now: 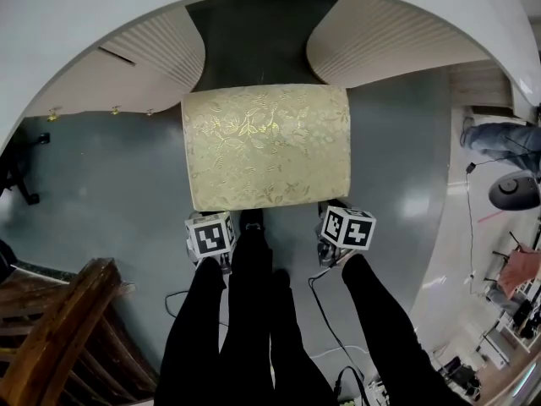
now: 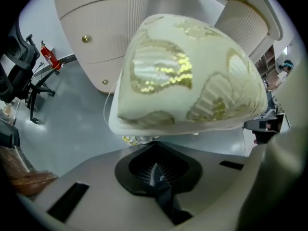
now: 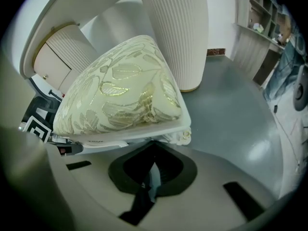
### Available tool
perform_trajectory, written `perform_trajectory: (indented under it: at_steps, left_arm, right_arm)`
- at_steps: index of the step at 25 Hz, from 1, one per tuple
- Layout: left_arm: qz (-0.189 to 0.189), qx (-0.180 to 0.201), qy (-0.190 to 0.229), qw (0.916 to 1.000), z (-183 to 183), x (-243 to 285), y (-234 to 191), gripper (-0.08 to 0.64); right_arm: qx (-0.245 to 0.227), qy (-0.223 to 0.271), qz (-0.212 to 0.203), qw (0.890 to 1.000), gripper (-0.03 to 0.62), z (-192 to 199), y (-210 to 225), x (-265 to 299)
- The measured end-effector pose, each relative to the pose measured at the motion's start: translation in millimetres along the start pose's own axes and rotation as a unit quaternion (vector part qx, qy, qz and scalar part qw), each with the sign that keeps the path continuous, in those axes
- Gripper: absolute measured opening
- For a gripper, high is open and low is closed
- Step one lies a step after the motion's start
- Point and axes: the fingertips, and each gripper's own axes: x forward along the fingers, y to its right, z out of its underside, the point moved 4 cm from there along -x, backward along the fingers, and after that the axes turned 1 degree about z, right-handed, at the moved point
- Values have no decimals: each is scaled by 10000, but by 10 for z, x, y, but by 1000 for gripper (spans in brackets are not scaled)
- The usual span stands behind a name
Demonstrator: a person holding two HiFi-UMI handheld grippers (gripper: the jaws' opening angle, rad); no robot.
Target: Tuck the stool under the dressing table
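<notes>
The stool (image 1: 266, 146) has a cream cushion with a gold leaf pattern and a white frame. Its far edge reaches the dark gap between the dressing table's two ribbed pedestals (image 1: 152, 57), under the white curved top (image 1: 84, 24). My left gripper (image 1: 211, 225) is at the stool's near left corner and my right gripper (image 1: 342, 221) at its near right corner. In the left gripper view the stool (image 2: 187, 76) fills the frame just above the shut left gripper (image 2: 154, 170). In the right gripper view the right gripper (image 3: 153, 172) is shut just below the stool's frame (image 3: 144, 136). Nothing shows between either pair of jaws.
A dark wooden chair (image 1: 59, 337) stands at the lower left and an office chair base (image 1: 17, 176) at the far left. Cables (image 1: 325, 320) trail on the grey floor beside black-clad legs (image 1: 254, 328). Another person (image 1: 507, 142) and clutter are at the right.
</notes>
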Motion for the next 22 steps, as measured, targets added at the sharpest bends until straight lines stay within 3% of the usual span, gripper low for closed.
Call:
perform_trajectory:
  at_steps: [5, 10, 22]
  left_arm:
    - [68, -105, -6, 9999, 1, 33, 31, 8]
    - [162, -363, -15, 9992, -18, 41, 28, 8]
    - [224, -334, 171, 9990, -257, 2, -60, 8]
  right_arm:
    - [-50, 11, -3, 10000, 5, 1, -4, 2]
    - [-70, -278, -28, 9996, 5, -37, -4, 2]
    - [21, -235, 106, 9997, 5, -141, -178, -2]
